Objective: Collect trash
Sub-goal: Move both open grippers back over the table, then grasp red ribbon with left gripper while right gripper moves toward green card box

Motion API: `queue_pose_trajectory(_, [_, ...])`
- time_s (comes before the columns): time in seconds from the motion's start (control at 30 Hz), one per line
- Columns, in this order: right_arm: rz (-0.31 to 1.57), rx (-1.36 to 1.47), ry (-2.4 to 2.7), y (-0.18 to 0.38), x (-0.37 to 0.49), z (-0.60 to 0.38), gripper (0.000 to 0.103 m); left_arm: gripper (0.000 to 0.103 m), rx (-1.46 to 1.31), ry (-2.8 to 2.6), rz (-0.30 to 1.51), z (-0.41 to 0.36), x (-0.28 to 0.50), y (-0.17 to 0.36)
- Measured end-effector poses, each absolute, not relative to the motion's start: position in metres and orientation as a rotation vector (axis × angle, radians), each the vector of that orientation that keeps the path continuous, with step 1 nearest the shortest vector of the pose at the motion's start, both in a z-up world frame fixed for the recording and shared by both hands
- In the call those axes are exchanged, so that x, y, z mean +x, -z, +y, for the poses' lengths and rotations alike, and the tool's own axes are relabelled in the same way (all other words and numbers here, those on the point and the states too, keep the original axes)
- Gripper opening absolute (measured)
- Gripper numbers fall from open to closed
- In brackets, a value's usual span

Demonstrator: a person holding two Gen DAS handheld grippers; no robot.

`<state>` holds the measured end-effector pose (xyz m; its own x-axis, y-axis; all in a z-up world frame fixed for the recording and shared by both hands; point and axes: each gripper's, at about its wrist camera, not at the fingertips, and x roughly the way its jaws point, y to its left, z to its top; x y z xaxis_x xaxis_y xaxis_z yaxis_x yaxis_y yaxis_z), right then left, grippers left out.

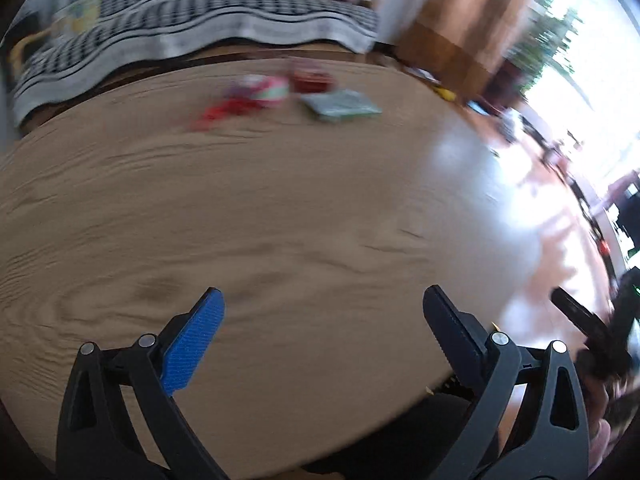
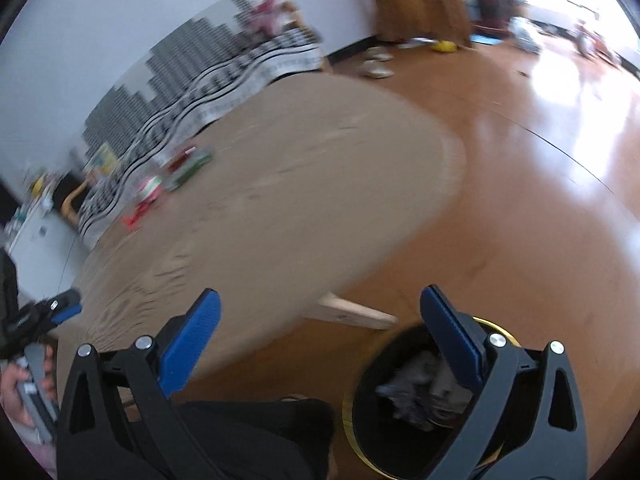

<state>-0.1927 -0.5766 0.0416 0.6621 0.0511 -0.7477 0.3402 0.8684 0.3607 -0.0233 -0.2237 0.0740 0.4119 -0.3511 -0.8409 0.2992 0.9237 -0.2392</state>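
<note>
Both tongs stand wide with nothing between the pads. The left tongs [image 1: 322,308] hang over the near half of the table [image 1: 280,200], angled down at bare wood. The right tongs [image 2: 320,310] are off the table's near right edge, above the floor [image 2: 540,200], with the right pad over the mouth of a black, gold-rimmed bin [image 2: 356,412].

The bin stands on the floor just beside the table's near edge, next to a table leg [image 2: 352,314], evidently so that waste needs only a short carry. Crumpled grey paper [image 2: 416,392] already lies inside it.

The remaining trash sits in one cluster along the table's far edge, nearest the striped sofa cover [image 1: 200,20]: a red wrapper [image 1: 224,114], a red-and-green crumpled piece [image 1: 268,88], a dark red item [image 1: 312,76] and a flat green packet [image 1: 340,106]. Blur prevents closer identification. All four are well apart from both tongs.

Judgement: the empty, wide tongs suit a fresh reach across to the far edge; collection is part done.
</note>
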Motion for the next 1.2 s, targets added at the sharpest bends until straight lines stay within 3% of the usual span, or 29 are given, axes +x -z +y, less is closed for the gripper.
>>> queue_pose_trajectory(0.43, [0.908, 0.236, -0.019, -0.054, -0.058, -0.469, 0.097, 0.097, -0.001, 0.285, 1.054, -0.161, 0.075, -0.047])
queue_pose_trajectory(0.8, [0.938, -0.035, -0.203, -0.041, 0.075, -0.439, 0.097, 0.097, 0.075, 0.275, 1.075, -0.19, 0.168, -0.016])
queue_pose_trajectory(1.2, [0.997, -0.105, -0.308, -0.019, 0.191, -0.423, 0.097, 0.097, 0.138, 0.313, 1.076, -0.223, 0.21, 0.003])
